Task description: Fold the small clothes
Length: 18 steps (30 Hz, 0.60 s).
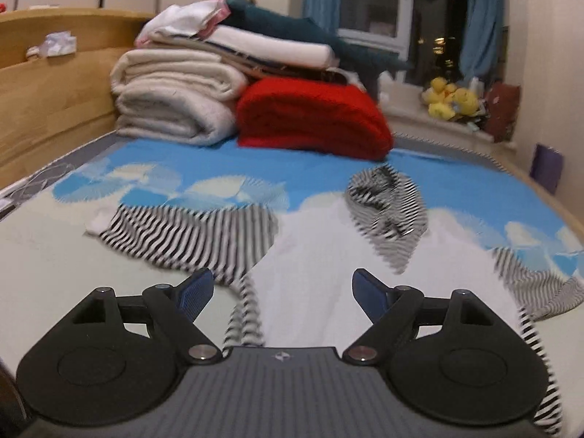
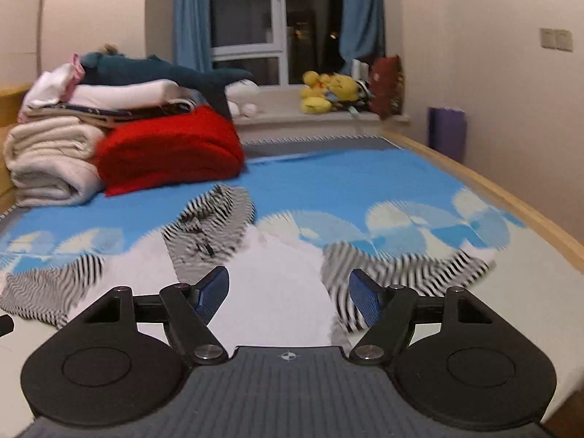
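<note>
Both the left gripper (image 1: 281, 290) and right gripper (image 2: 288, 290) hung open and empty above the striped garment (image 1: 189, 237), mid-frame.

A bedroom: bed (image 2: 492, 197), folded blankets (image 1: 175, 102) (plush toys (image 2: 328, 91) too).

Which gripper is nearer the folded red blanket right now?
Left, though only slightly. The folded red blanket lies almost straight ahead of the left gripper; from the right gripper it sits farther off, ahead and to the left.
</note>
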Each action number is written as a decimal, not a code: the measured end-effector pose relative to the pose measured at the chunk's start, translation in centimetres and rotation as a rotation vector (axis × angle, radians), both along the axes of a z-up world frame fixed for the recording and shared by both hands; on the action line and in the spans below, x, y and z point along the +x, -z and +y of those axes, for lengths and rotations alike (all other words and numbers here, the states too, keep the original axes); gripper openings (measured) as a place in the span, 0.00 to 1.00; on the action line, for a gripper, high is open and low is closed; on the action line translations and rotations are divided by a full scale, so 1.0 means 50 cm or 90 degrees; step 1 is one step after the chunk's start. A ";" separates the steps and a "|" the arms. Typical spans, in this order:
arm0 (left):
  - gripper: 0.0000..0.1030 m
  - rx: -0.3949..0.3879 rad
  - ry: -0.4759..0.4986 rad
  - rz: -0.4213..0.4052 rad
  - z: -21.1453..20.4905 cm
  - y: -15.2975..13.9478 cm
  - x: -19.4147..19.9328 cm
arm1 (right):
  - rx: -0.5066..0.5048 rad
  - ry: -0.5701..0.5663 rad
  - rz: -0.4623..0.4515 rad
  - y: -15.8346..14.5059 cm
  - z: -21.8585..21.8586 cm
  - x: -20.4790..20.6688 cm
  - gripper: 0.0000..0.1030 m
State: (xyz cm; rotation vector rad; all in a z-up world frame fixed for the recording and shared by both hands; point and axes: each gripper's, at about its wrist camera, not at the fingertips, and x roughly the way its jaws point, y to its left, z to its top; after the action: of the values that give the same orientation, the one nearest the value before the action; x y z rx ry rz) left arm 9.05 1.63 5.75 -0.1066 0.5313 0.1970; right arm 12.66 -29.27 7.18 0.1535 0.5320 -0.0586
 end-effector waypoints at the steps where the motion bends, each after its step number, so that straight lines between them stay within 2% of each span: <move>1: 0.85 -0.003 0.011 -0.005 -0.005 -0.025 0.007 | 0.004 0.000 -0.003 -0.014 0.004 0.011 0.72; 5: 0.84 -0.011 0.036 -0.014 0.001 -0.096 0.073 | 0.025 0.004 -0.011 -0.048 0.010 0.080 0.72; 7: 0.81 -0.013 0.077 -0.004 0.018 -0.122 0.134 | 0.027 0.005 -0.020 -0.067 0.012 0.122 0.72; 10: 0.79 0.057 0.107 -0.004 0.031 -0.130 0.203 | 0.036 -0.008 -0.039 -0.089 0.021 0.180 0.72; 11: 0.78 0.082 0.116 0.001 0.037 -0.127 0.229 | 0.037 -0.015 -0.045 -0.095 0.022 0.200 0.72; 14: 0.76 0.097 0.131 0.032 0.071 -0.095 0.293 | 0.033 -0.040 -0.041 -0.096 0.039 0.267 0.72; 18: 0.64 0.116 0.120 0.041 0.148 -0.011 0.345 | 0.028 -0.068 -0.036 -0.056 0.050 0.301 0.72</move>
State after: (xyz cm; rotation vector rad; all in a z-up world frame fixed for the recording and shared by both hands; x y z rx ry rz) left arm 26.28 9.05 6.31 0.1271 0.5823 0.0645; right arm 27.72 -26.76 9.97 0.1690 0.4853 0.0622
